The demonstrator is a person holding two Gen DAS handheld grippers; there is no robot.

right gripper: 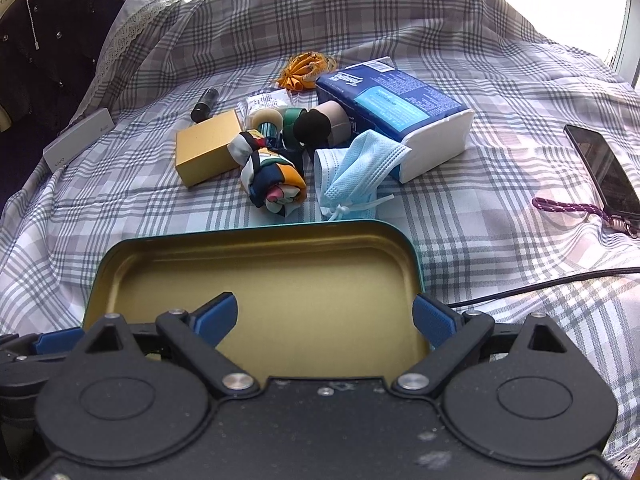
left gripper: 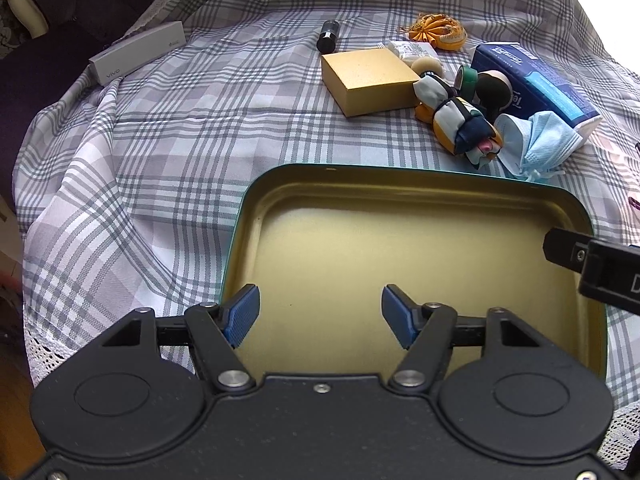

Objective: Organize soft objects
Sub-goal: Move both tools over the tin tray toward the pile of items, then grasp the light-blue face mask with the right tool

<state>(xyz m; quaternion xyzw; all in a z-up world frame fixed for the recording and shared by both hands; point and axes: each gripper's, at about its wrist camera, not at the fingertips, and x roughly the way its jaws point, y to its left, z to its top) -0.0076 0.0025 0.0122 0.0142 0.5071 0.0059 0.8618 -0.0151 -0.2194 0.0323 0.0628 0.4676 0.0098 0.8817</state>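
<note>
Over the empty gold-lined tin tray point(left gripper: 420, 264) I have both tools hovering: the left hand-held gripper point(left gripper: 320, 314) is released, blue pads spread wide with nothing between them, and the right hand-held gripper point(right gripper: 326, 318) is likewise released, its right pad sitting just at the tray's near right corner. Nothing soft is in the tray yet, so I judge the step in hand to be the first pick.

Beyond the tray's far rim, on the plaid cloth point(left gripper: 160, 140), lie the soft things: the blue face mask point(right gripper: 352, 168) closest, just beside the rolled patterned scarf point(right gripper: 272, 176), with the tissue pack point(right gripper: 400, 112) behind them and an orange pleated pouch point(right gripper: 304, 70) further back. To do this well, I would reach with the right tool for the mask, pinch the bunched folds rather than the loose ear loops, and lift clear of the rim before releasing. The gold box point(right gripper: 208, 148) is rigid, I would leave it.

My right view alone shows a phone point(right gripper: 604, 168) with a purple strap and a black cable point(right gripper: 540, 286); my left view shows the right tool's tip at the tray edge.
</note>
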